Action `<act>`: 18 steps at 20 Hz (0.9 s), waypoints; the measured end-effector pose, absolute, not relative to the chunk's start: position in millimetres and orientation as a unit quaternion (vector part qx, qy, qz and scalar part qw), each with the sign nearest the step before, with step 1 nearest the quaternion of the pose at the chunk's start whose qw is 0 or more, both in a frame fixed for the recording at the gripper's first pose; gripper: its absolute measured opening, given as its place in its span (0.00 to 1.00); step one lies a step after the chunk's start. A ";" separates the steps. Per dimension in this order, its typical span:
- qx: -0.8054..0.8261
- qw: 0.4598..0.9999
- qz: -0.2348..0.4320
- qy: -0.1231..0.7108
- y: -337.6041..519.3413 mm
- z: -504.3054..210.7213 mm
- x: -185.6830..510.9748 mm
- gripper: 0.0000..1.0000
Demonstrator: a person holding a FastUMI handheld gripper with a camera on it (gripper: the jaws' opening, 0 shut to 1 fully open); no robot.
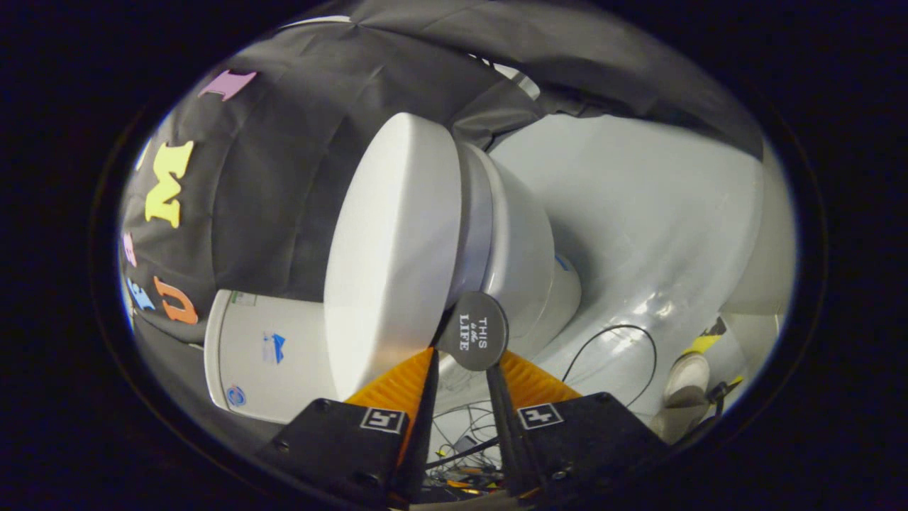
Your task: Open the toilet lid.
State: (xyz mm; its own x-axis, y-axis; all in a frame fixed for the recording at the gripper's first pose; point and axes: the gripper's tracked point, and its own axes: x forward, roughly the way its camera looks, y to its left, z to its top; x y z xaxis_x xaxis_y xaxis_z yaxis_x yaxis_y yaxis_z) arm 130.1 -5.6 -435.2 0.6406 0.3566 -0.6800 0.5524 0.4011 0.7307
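The view is rolled on its side, so the white toilet looks tipped over. Its lid (390, 248) lies against the seat (474, 213) and bowl (521, 241), with a thin dark wedge of gap at the near rim. The tank (262, 355) stands behind the lid, against the black cloth wall. A dark round tab (474, 331) sticks out from the lid's front edge. My gripper (464, 358) has this tab between its two fingertips, with both fingers (397, 387) pressing on its sides.
A glossy white floor (638, 213) spreads beyond the bowl. A thin black cable (624, 328) loops across it, and a tangle of wires (461, 426) lies below the fingers. A person's shoe (687, 376) stands near the cable.
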 end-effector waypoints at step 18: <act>0.538 0.741 -0.128 0.381 -45.8 -425.2 120.3 0.41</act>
